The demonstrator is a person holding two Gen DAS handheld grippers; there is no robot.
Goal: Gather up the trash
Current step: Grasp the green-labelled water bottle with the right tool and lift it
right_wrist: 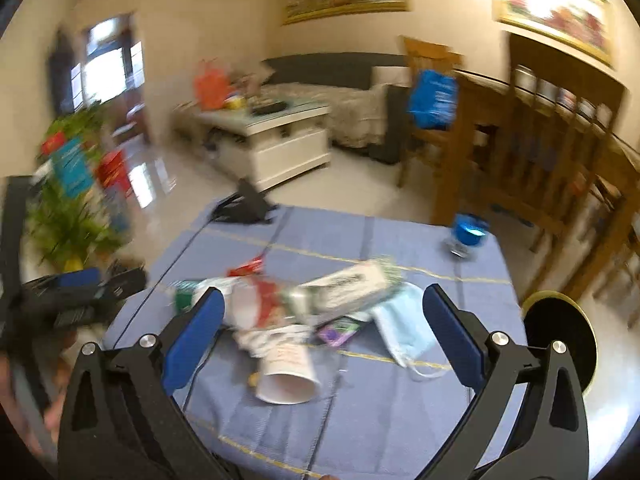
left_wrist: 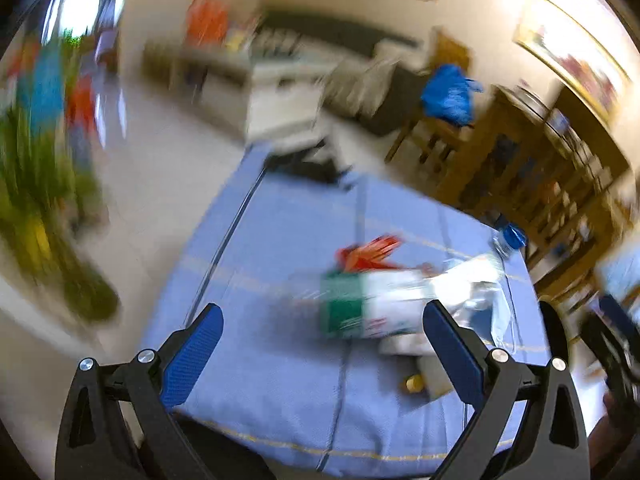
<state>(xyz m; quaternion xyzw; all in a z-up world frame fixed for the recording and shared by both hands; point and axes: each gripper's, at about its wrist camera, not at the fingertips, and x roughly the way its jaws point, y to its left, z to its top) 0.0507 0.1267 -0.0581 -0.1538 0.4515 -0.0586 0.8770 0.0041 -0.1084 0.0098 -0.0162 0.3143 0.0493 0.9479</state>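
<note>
Trash pile [right_wrist: 304, 304] (crumpled wrappers, white paper cup [right_wrist: 286, 376], pale blue face mask [right_wrist: 404, 328]) lies on blue cloth-covered table [right_wrist: 400, 420], ahead of right gripper [right_wrist: 320, 336], fingers spread, empty. Left gripper [left_wrist: 320, 344] likewise spread, empty, above same blurred pile.

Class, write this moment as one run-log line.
phase: approach | left tongs: open, empty | right tongs: open, empty | trash pile: on blue cloth, untouched

Bright daylight, heavy motion blur, fisheye warping
</note>
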